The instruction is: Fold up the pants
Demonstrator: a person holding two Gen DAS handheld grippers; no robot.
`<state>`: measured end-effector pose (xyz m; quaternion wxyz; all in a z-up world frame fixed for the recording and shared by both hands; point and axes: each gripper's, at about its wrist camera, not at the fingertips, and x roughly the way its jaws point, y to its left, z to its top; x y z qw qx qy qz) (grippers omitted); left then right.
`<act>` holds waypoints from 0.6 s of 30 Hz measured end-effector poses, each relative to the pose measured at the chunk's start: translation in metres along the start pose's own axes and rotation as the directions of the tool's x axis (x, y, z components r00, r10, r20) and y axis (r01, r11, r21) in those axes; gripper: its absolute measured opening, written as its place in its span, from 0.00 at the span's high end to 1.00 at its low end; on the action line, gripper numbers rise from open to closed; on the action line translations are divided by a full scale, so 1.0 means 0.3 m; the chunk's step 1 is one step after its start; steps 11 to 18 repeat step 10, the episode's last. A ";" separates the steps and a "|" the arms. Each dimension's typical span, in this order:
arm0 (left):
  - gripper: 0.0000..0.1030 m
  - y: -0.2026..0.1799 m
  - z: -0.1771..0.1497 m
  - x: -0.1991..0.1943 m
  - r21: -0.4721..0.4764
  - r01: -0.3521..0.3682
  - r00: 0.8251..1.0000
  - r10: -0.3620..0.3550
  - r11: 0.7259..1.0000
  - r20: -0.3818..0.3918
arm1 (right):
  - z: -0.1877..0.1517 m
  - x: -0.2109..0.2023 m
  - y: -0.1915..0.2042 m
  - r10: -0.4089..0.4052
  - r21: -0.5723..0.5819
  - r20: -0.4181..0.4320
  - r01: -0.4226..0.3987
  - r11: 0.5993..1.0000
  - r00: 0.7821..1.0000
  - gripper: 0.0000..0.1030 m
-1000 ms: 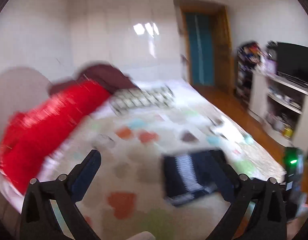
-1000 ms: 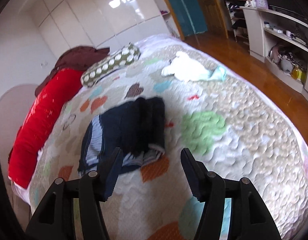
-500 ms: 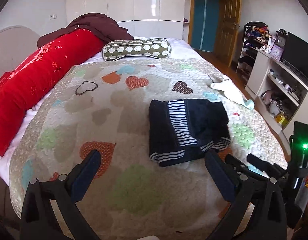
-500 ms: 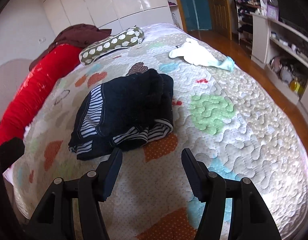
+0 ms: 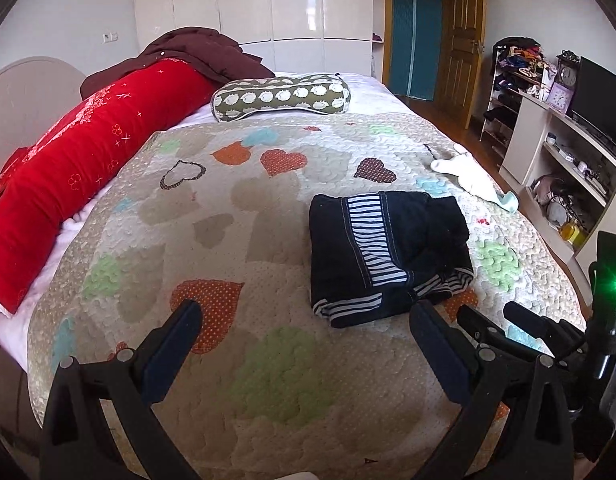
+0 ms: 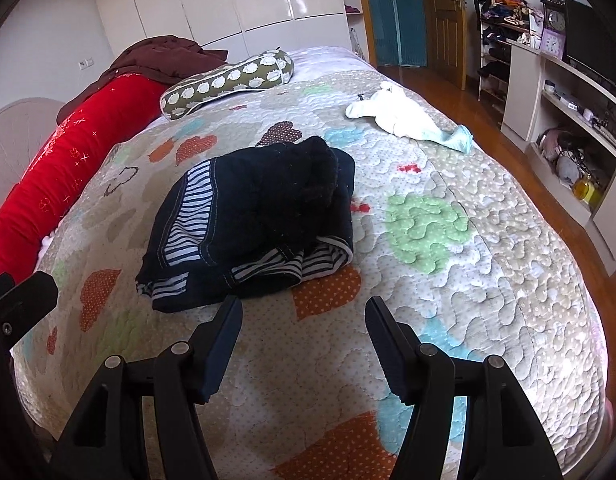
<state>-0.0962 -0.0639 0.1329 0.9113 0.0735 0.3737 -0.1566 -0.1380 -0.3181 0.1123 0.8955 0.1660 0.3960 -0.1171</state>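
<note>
The dark navy pants (image 5: 388, 256) with blue-and-white striped lining lie folded in a compact bundle on the heart-patterned quilt (image 5: 243, 232). In the right wrist view the pants (image 6: 251, 220) sit just beyond the fingertips. My left gripper (image 5: 308, 320) is open and empty, hovering over the near side of the bed, left of the bundle. My right gripper (image 6: 303, 312) is open and empty, just short of the bundle's near edge. The right gripper also shows at the lower right of the left wrist view (image 5: 504, 328).
A long red pillow (image 5: 79, 168) and a brown garment (image 5: 195, 52) lie along the bed's left side. A green patterned bolster (image 5: 279, 96) lies at the far end. A white cloth (image 6: 400, 116) lies at the far right. Shelves and a TV (image 5: 600, 96) stand right.
Both grippers have drawn back and steadied, open and empty; the left view swung down from a blurred tilt. The folded pants have not moved.
</note>
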 end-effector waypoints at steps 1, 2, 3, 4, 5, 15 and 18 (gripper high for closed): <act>0.00 0.002 0.000 0.000 -0.002 0.000 1.000 0.000 1.000 0.000 | -0.001 -0.001 0.004 0.000 -0.002 0.001 0.000 1.000 1.000 0.34; 0.00 0.001 -0.001 0.001 -0.004 0.002 1.000 -0.002 1.000 0.001 | -0.002 0.000 0.008 -0.001 -0.006 0.001 0.001 1.000 1.000 0.34; 0.00 0.001 -0.004 0.003 -0.005 0.007 1.000 -0.007 1.000 -0.004 | -0.004 0.001 0.012 -0.001 -0.010 0.000 0.001 1.000 1.000 0.33; 0.00 0.000 -0.006 0.007 -0.004 0.015 1.000 -0.015 1.000 -0.015 | -0.005 0.002 0.015 0.000 -0.012 -0.002 0.000 1.000 1.000 0.33; 0.00 0.000 -0.007 0.015 -0.005 0.029 0.999 -0.030 1.000 -0.036 | -0.007 0.005 0.017 0.003 -0.013 -0.007 -0.003 1.000 1.000 0.33; 0.00 0.012 -0.012 0.049 -0.055 0.078 0.992 -0.083 0.995 -0.097 | -0.010 0.010 0.013 0.006 -0.003 -0.010 -0.006 1.000 1.000 0.33; 0.00 0.012 -0.012 0.049 -0.055 0.078 0.992 -0.083 0.995 -0.097 | -0.010 0.010 0.013 0.006 -0.003 -0.010 -0.006 1.000 1.000 0.33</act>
